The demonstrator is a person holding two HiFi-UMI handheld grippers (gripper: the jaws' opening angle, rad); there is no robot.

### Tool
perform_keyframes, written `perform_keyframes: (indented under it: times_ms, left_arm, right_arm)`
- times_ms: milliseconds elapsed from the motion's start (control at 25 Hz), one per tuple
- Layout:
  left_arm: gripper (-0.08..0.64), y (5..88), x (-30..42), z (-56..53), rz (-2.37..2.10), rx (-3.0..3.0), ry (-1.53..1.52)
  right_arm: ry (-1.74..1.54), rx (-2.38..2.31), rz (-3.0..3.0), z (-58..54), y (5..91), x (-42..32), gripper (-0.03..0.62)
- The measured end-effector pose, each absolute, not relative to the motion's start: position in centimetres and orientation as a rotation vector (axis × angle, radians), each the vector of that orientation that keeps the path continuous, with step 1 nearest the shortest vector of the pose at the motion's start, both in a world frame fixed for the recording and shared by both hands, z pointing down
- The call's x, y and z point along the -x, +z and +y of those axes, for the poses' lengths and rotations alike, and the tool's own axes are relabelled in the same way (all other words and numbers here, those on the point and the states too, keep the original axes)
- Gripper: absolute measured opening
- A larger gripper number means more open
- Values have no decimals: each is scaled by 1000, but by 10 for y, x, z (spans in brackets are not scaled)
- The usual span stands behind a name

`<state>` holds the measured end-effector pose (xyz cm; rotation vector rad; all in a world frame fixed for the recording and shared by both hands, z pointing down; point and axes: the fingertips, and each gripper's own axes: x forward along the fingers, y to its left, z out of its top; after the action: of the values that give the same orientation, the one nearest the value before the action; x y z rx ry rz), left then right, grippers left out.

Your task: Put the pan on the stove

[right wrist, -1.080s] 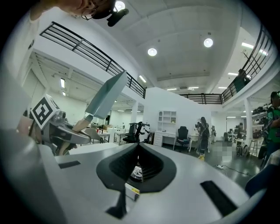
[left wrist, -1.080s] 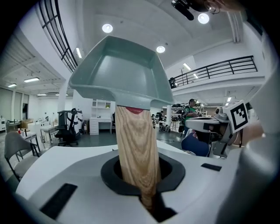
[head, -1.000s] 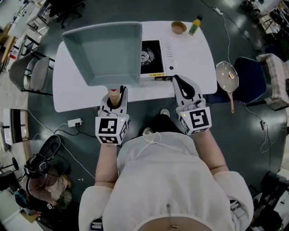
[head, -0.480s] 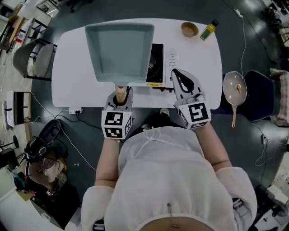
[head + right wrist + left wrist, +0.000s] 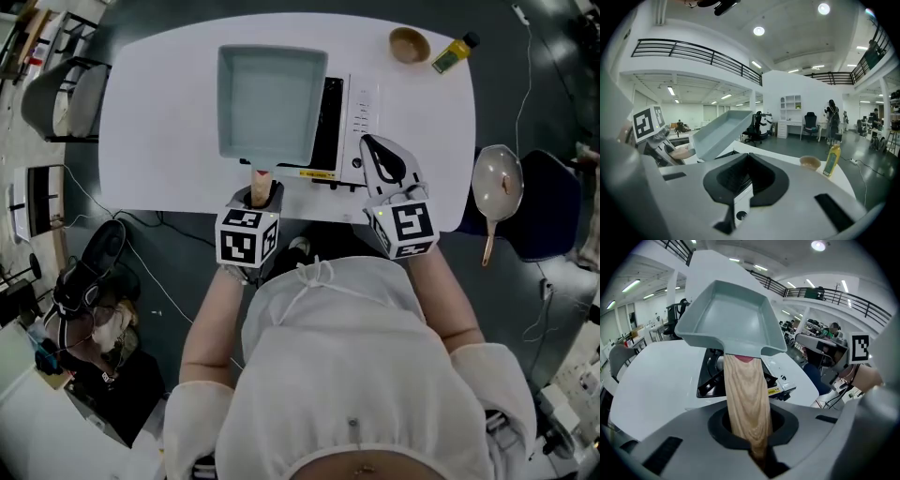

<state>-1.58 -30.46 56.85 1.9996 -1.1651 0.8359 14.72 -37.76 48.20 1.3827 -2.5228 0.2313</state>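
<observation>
The left tongs (image 5: 262, 194), clamped on the wooden handle (image 5: 260, 177), are holding the square grey-blue pan (image 5: 270, 98) tilted above the black-and-white portable stove (image 5: 362, 112) on the white tabletop (image 5: 159, 112). Setting it down remains. The right tongs (image 5: 379, 155) are hovering closed and empty.

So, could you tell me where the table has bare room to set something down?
The table left of the pan is bare. A smaller patch lies right of the stove, nearer than the bowl and bottle. The middle is crowded.
</observation>
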Motion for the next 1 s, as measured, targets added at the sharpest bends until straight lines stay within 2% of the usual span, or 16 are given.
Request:
perform_keyframes:
  times_ms: [440,1000]
  left_arm:
    - [43,607,9,-300,-1015,-1759,948]
    - [44,618,0,-292,-913,-1605,918]
  right_arm:
    - [255,-1349,-2490,-388,502,-149,5]
    - [256,-1380,-2455,-389,505,-154,5]
